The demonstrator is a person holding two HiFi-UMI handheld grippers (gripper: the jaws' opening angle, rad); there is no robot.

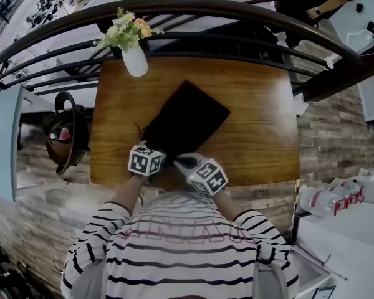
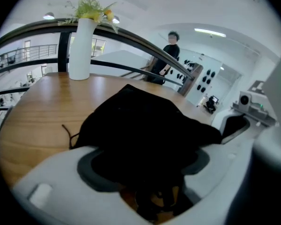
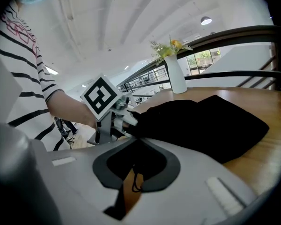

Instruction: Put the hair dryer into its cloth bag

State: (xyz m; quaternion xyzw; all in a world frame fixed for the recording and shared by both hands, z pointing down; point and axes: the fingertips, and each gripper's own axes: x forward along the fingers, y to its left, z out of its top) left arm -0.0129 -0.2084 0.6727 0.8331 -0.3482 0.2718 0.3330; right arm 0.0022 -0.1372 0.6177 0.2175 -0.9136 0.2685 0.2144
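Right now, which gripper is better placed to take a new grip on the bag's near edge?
Likely left. The left gripper has its fingers wide open around the cloth bag; the right gripper is shut on that bag's edge.

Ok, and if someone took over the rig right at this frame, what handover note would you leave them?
Left gripper: open, jaws wide around the near end of the cloth bag.
Right gripper: shut on the bag's near edge, beside the left one.
Things: the bag lies on the wooden table, short of the vase. The hair dryer shows in no view.
Done: the bag bulges, so the dryer may be inside; unconfirmed.
Left: check the dryer is in, then probably pull the drawstring.
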